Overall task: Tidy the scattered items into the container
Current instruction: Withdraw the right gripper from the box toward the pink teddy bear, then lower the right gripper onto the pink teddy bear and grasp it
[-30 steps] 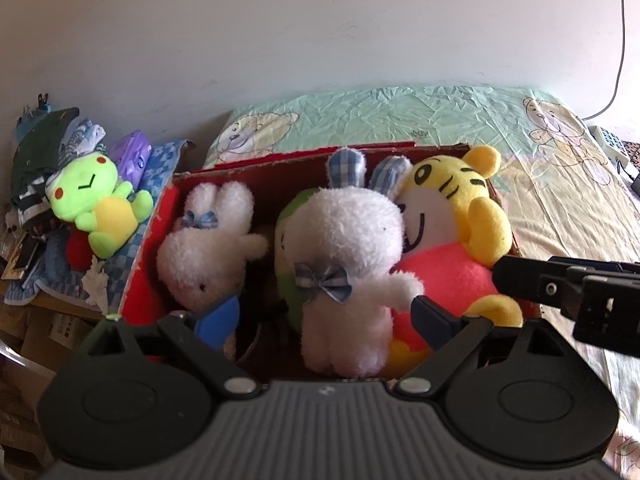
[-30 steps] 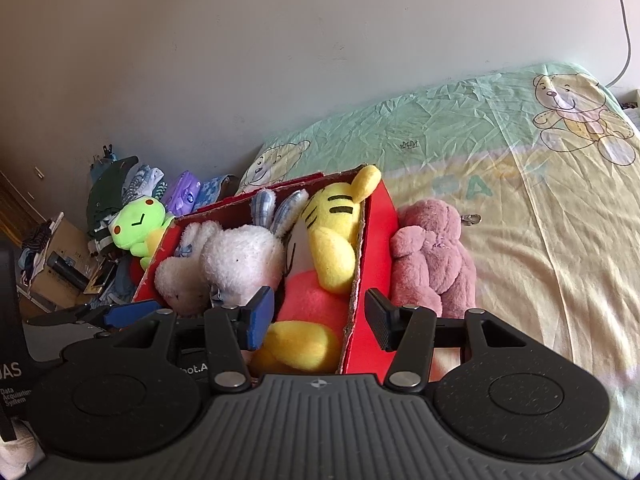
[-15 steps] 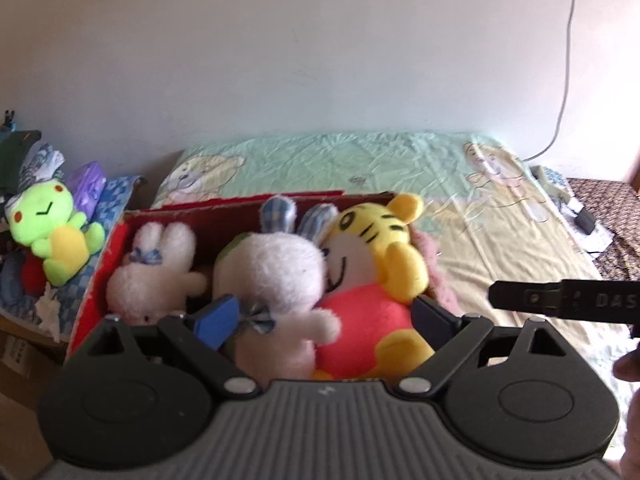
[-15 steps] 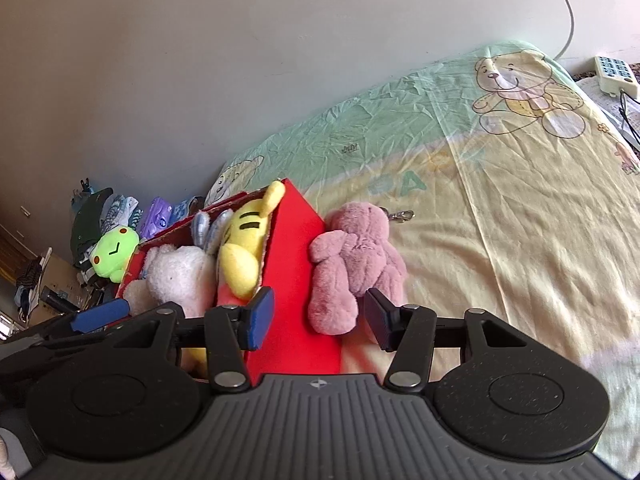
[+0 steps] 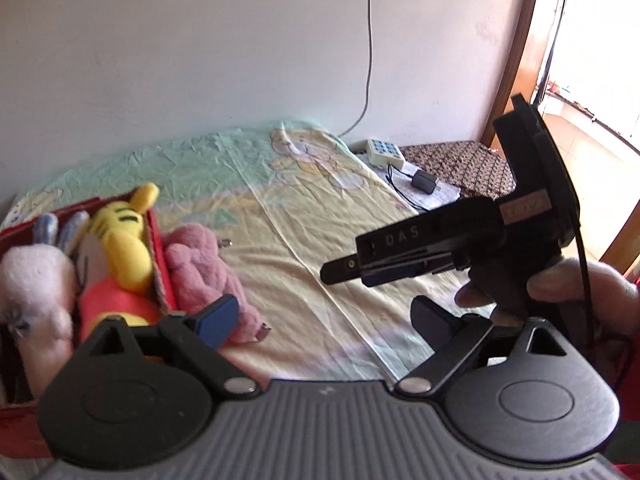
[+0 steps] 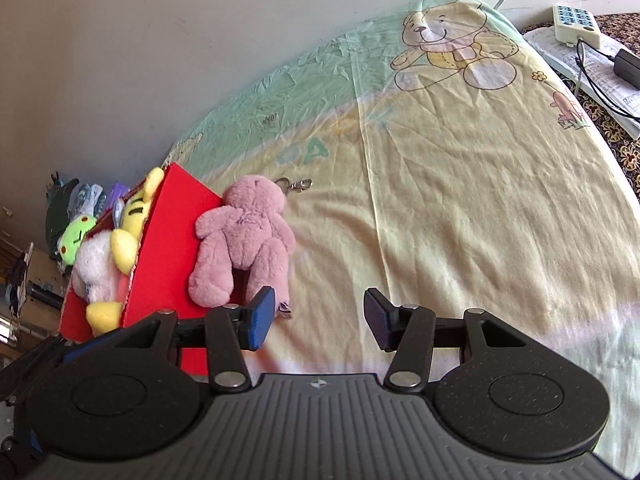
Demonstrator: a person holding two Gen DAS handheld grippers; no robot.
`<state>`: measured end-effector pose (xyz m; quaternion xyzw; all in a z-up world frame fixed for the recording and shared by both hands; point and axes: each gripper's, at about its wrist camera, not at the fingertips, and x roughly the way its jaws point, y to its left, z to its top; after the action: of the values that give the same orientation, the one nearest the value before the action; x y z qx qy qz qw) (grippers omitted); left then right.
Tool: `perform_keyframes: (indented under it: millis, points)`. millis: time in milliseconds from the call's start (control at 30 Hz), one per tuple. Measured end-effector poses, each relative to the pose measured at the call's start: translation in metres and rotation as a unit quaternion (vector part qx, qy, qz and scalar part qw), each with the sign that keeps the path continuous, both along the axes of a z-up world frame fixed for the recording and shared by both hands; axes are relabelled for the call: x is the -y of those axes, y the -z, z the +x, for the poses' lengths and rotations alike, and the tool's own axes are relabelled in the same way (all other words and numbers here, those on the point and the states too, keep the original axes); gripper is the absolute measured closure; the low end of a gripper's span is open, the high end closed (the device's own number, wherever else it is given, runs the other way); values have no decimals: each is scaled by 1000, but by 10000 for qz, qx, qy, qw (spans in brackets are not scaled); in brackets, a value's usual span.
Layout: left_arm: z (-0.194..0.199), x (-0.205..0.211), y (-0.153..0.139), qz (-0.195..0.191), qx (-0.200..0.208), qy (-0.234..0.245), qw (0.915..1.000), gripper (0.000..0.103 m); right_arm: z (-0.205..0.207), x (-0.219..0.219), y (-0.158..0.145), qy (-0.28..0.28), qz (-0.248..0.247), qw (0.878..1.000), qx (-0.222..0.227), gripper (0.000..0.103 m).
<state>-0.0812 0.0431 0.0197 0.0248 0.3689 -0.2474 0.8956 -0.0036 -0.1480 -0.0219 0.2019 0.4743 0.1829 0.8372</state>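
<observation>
On the bed (image 6: pixel 460 208), a fluffy pink plush bear (image 6: pixel 244 240) leans against the red cardboard box (image 6: pixel 168 248), unboxed, so both grippers' fingers (image 6: pixel 260 316) stand spread, empty.

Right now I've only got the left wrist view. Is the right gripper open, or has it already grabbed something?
Observer: Open. The right gripper holds nothing; bare bedsheet shows between its fingers.
Operator: Where is it relative to the pink bear?
Observer: The pink bear lies face down ahead and to its left, one leg beside the blue finger pad, not between the fingers.
Operator: Any toy I can't see?
Observer: A green frog plush sits in the clutter past the red box.
</observation>
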Motion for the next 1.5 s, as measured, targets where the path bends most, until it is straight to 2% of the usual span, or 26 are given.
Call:
perform_keyframes:
  millis: [167,400,633,800,900,933,1033,1200,1500]
  points:
    - [-1,28,27,413,35,86,9991,16,13,-5,8,-590,-152,9981,-71,50]
    - [7,40,69,857,-444,-126,9952,15,43,-37,16,-1239,-247,9919,-95,50]
    - [7,38,78,1071,-607,-239,9921,15,65,-80,33,-1752,-311,9837,-243,49]
    - [13,31,81,1030,-725,-398,9912,14,73,-99,44,-2000,-371,9785,-331,49]
    - [15,29,82,1046,-775,-497,9902,14,74,-108,47,-2112,-492,9759,-225,54]
    - [16,29,82,1048,-780,-519,9901,14,73,-109,47,-2161,-547,9747,-176,64]
    - [17,28,82,1072,-778,-548,9897,14,74,-102,48,-2123,-535,9755,-190,70]
    - [15,25,75,995,-720,-524,9910,14,64,-71,39,-1899,-530,9803,-111,73]
    - [2,14,56,493,-734,-279,9957,13,6,-7,27,-1615,-711,9840,-236,73]
